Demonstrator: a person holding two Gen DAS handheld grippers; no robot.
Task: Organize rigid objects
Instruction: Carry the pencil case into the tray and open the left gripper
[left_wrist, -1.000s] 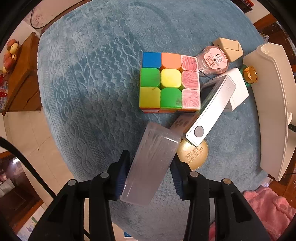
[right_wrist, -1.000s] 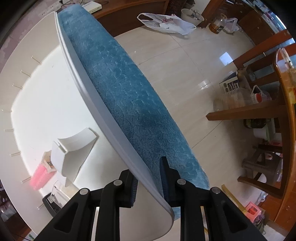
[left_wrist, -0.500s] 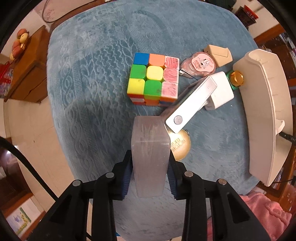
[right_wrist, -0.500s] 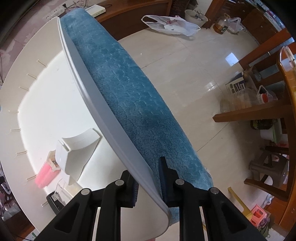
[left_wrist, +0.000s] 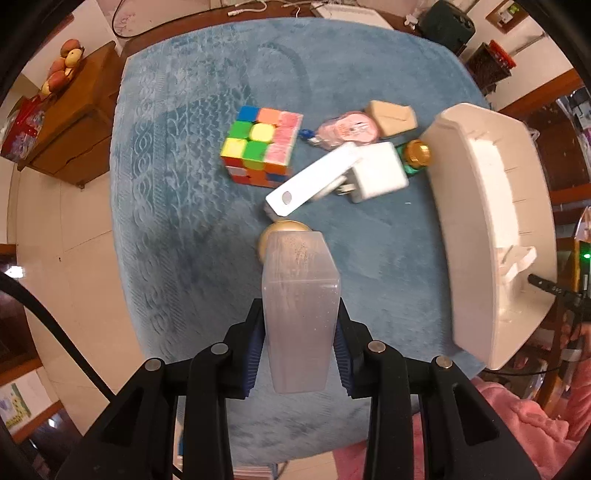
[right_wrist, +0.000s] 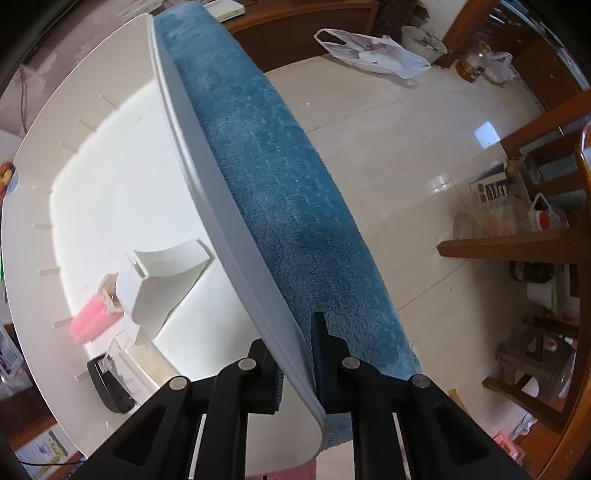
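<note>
Our left gripper (left_wrist: 300, 345) is clenched on a translucent plastic case (left_wrist: 300, 314): both blue pads press its 2 long sides, and its long axis runs straight ahead along the fingers, so it hangs end-down over the blue mat (left_wrist: 177, 192). Just beyond the case's far end lies a gold round tin (left_wrist: 266, 236), partly hidden by it. Further ahead sit a white remote (left_wrist: 314, 182) and a white charger (left_wrist: 380, 171), touching each other, with a colour cube (left_wrist: 260, 146) ahead and to the left. Past these we see a pink round pack (left_wrist: 347, 131), a beige wedge (left_wrist: 391, 117) and a green bottle with a gold cap (left_wrist: 415, 155).

The white bin (left_wrist: 491, 236) stands to the right of this gripper, well apart from the held case, its long axis roughly parallel to the fingers. We judge that the coming move is a carry to the right and a release over its open top.

Our right gripper (right_wrist: 297, 363) has just been closing and now pinches the bin's near wall (right_wrist: 236, 236), 1 finger inside and 1 outside against the mat. Inside the bin, to the left of this gripper, lie a white scoop-shaped piece (right_wrist: 159, 280), a pink item (right_wrist: 92, 321) and a black item (right_wrist: 110, 384). So the right hand steadies the bin while the left one brings the case.
</note>
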